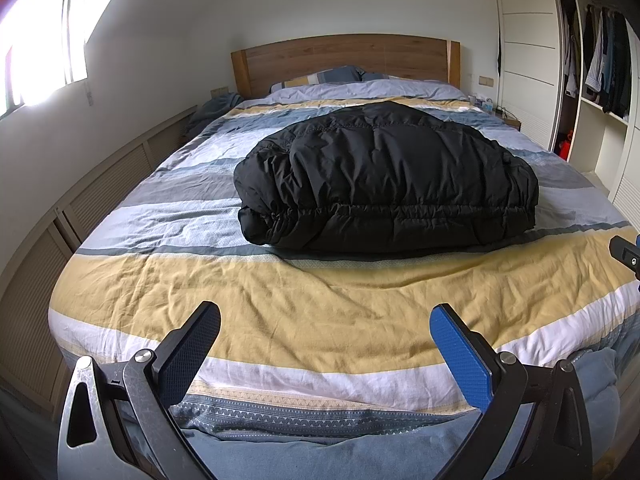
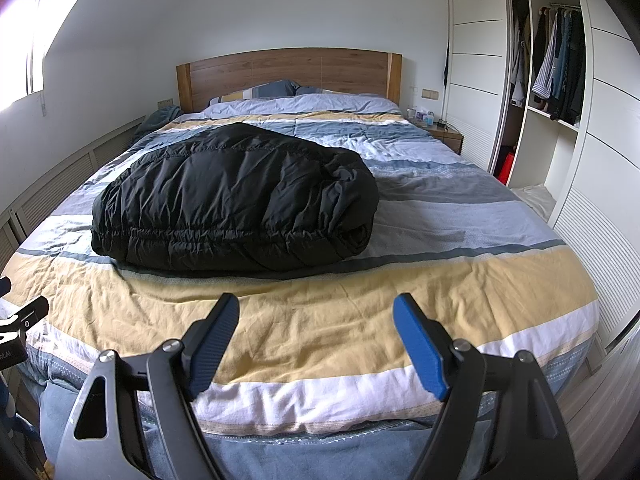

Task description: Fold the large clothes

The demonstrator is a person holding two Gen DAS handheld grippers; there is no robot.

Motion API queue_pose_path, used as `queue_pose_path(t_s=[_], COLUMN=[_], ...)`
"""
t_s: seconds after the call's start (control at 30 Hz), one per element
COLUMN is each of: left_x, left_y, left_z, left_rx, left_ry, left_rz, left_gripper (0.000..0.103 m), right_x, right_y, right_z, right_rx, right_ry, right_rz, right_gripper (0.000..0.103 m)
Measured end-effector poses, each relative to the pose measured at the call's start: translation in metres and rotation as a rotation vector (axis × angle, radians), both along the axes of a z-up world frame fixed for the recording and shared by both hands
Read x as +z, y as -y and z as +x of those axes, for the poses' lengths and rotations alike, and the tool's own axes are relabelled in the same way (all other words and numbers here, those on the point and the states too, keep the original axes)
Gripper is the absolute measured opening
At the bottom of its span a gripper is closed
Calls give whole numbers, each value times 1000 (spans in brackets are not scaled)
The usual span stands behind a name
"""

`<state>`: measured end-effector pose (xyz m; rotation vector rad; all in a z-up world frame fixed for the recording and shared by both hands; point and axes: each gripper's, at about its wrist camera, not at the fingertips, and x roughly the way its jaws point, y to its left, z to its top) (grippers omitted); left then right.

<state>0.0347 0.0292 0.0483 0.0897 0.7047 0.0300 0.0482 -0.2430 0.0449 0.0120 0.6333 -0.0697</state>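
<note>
And here we are at the foot of the bed (image 1: pixel 280 300), both tools held out over the striped duvet (image 2: pixel 320 280) in its bands of yellow, white, grey and blue. The black puffer jacket (image 1: pixel 384 176) sits folded into a thick bundle in the middle of the duvet, its elasticated hem turned toward the cameras, resting across the grey and blue stripes just beyond the wide yellow band. The left gripper (image 1: pixel 325 322) hangs over the near edge of the bedding with its fingers spread wide, nothing between them, one pad black and the other blue, well short of the jacket. The right gripper (image 2: pixel 316 316) mirrors it, jaws parted and empty, also above the yellow stripe and apart from the garment; from this side the jacket (image 2: pixel 236 196) lies ahead and to the left. Each tool just peeks into the other's view at the frame edge. Up at the far end, pillows (image 1: pixel 324 76) lean against a wooden headboard (image 2: pixel 288 72). Along the right wall, an open wardrobe (image 2: pixel 552 60) shows hanging clothes, and a small bedside table (image 2: pixel 444 130) carries a few small items, too small to name. Bright window (image 1: pixel 36 40) on the left.
</note>
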Motion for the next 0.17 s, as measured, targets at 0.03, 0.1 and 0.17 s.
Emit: queue_pose_path(t_s=[0.03,0.1,0.17], left_x=[0,0,0], left_y=[0,0,0], left_z=[-1,-1,-1], left_rx=[-2,-8,-11], left_ry=[0,-3,-5], left_rz=[-2,-11,-18], left_gripper=[103,103,103], right_x=[0,-1,0], right_y=[0,0,0], right_z=[0,0,0], right_rx=[0,0,-1], right_ry=[0,0,-1], right_rz=[1,1,0], right_gripper=[79,79,79])
